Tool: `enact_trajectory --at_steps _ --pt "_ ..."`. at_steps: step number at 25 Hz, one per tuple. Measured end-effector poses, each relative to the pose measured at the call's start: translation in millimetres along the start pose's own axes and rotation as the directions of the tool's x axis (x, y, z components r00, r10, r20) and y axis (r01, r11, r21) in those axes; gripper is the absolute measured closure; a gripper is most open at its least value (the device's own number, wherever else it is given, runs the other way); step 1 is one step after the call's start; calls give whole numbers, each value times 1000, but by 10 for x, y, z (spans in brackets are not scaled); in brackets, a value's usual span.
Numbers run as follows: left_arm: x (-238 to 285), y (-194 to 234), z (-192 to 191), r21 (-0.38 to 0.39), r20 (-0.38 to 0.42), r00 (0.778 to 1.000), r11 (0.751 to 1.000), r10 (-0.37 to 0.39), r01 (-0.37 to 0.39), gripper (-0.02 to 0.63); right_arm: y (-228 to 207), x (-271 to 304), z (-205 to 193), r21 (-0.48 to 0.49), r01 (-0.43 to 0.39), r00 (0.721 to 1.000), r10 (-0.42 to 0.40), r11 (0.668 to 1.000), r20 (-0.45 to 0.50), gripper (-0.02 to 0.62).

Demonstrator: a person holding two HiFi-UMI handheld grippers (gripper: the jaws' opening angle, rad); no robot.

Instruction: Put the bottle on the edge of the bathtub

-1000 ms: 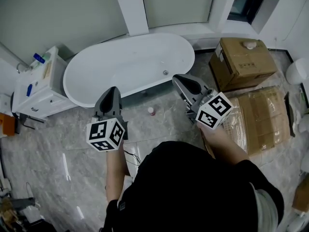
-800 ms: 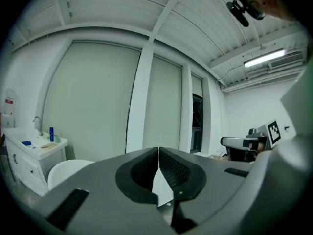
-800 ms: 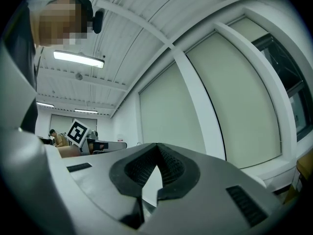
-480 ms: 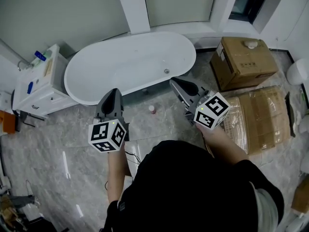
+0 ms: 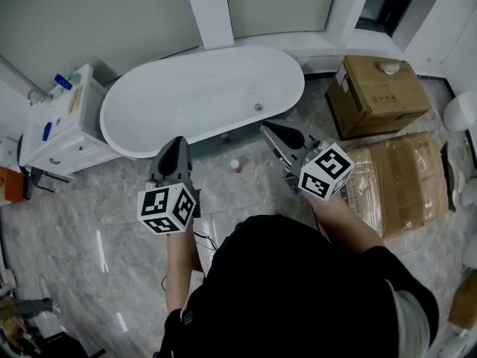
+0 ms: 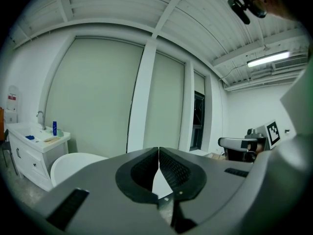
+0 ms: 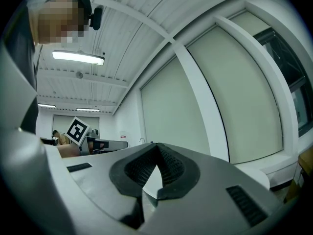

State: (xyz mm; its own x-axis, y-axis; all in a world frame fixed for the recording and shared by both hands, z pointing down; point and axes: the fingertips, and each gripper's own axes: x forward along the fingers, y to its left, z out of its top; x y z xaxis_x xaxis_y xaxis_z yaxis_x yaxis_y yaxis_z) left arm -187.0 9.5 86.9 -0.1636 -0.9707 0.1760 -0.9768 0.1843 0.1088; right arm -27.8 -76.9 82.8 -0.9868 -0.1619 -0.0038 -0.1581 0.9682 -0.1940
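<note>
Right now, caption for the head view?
Left hand-held gripper and right hand-held gripper, both shut, flank a small bottle on the floor beside the bathtub.

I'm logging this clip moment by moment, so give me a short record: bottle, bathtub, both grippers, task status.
bottle: small, on the grey floor in front of the tub, held by nothing
bathtub: white, oval, nothing inside it or on its edge
left gripper: jaws together, empty
right gripper: jaws together, empty
bottle's place in the head view: between the two grippers
task status: bottle not yet picked up
</note>
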Motion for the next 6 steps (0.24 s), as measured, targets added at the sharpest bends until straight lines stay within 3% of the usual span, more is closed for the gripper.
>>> enact_trajectory --at_steps 6 --pt "-15 59 -13 -4 -3 1000 1000 1 -1 589 75 69 -9 -13 -13 1000 13 1000 -7 568"
